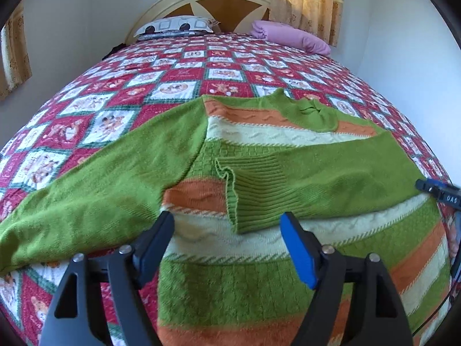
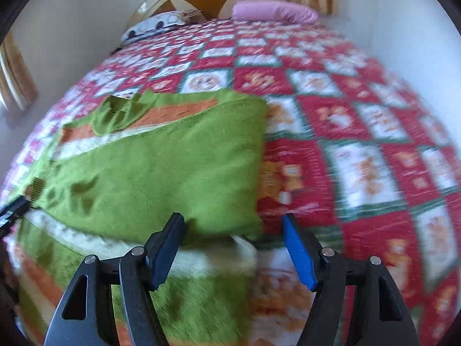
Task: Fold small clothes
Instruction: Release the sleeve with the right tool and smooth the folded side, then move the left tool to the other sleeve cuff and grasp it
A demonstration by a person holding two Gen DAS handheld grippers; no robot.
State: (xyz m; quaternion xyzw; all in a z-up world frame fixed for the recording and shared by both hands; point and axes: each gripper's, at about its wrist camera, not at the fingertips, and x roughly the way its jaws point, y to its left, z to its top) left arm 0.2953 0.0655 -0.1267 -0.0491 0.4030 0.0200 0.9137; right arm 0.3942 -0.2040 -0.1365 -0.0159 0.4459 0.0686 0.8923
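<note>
on the bed [image 1: 178, 66]: sweater [image 1: 230, 282] with right sleeve [image 1: 317, 178] folded across chest, left sleeve [image 1: 86, 190] spread outward, unfolded. left gripper [image 1: 227, 227] and right gripper [image 2: 233, 227] fingers released, empty.

A green, orange and cream striped sweater [image 1: 259, 259] lies flat on the quilt [image 1: 173, 69] of a bed. Its right sleeve [image 1: 302, 181] is folded across the chest; the left sleeve [image 1: 100, 184] stretches out sideways. The left gripper [image 1: 227, 225] hovers over the sweater, jaws apart and empty.
</note>
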